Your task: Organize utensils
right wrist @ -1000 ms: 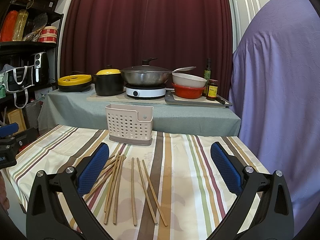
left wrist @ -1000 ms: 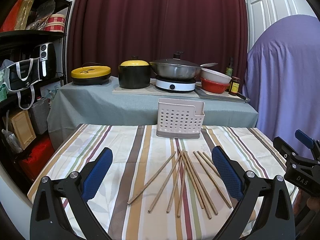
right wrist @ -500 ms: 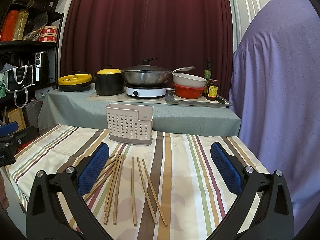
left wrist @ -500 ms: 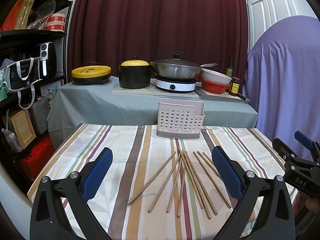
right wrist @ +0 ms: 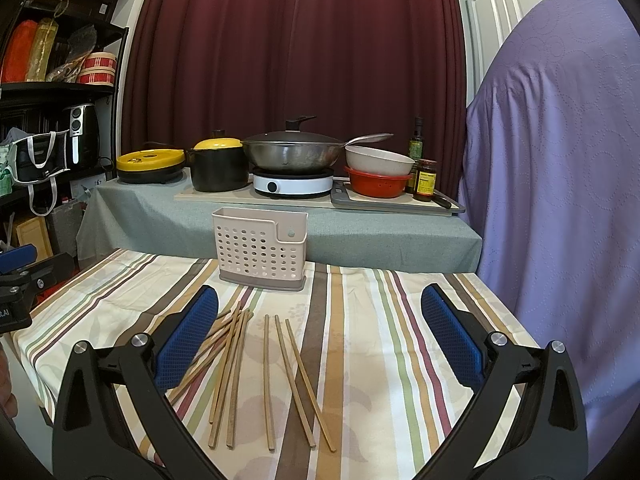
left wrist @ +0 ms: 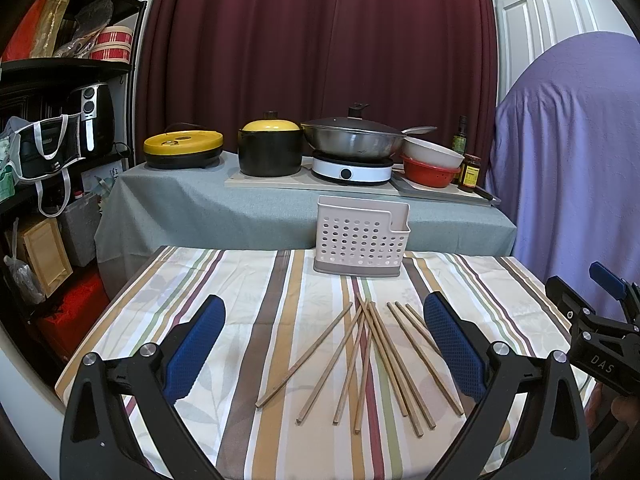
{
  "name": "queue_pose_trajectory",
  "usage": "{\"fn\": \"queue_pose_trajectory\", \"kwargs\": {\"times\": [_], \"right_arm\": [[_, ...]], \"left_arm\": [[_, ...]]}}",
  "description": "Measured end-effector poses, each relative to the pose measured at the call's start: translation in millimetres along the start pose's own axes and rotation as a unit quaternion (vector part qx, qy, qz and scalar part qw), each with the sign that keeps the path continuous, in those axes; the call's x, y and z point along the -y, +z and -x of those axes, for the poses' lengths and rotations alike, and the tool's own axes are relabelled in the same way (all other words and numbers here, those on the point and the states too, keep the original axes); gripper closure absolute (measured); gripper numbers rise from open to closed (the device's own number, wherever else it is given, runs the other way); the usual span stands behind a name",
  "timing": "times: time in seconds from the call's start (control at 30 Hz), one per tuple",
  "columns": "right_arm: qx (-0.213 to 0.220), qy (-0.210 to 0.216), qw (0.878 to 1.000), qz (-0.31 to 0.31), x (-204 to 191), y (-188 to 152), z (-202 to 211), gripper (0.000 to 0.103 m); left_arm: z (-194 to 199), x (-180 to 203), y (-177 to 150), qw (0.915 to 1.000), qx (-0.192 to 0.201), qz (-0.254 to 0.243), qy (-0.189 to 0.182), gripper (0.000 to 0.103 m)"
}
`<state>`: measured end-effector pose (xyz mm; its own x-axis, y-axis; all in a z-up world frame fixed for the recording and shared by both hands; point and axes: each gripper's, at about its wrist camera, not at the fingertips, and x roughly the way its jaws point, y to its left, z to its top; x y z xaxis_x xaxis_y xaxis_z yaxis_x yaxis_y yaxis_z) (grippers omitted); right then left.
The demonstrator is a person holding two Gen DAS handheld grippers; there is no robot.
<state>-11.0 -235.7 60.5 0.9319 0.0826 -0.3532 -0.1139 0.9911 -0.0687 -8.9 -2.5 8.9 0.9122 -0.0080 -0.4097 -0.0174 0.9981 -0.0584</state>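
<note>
Your left gripper (left wrist: pixel 324 344) is spread wide and holds nothing, hovering above the striped tablecloth (left wrist: pixel 248 296). Your right gripper (right wrist: pixel 320 336) is equally wide apart and empty. Between the left gripper's blue pads (left wrist: pixel 196 352) the wooden chopsticks (left wrist: pixel 372 360) lie scattered flat, fanning from 12 o'clock down toward 5 and 7. Beyond them at 12 o'clock, near the far table edge, the perforated beige utensil holder (left wrist: pixel 362 238) stands upright. From the right wrist camera the chopsticks (right wrist: pixel 256 368) lie toward 7 o'clock and the holder (right wrist: pixel 260 250) toward 11.
</note>
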Motion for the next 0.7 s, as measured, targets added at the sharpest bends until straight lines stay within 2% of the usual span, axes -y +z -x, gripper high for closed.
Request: {"fn": "queue_pose_trajectory", "kwargs": {"times": [0.7], "right_arm": [[0.0,0.002,1.0,0.0,-4.9,1.0,0.0,0.004]], "left_arm": [[0.7,-0.6,-0.2,1.0,0.0,0.001,0.0,0.006]]}}
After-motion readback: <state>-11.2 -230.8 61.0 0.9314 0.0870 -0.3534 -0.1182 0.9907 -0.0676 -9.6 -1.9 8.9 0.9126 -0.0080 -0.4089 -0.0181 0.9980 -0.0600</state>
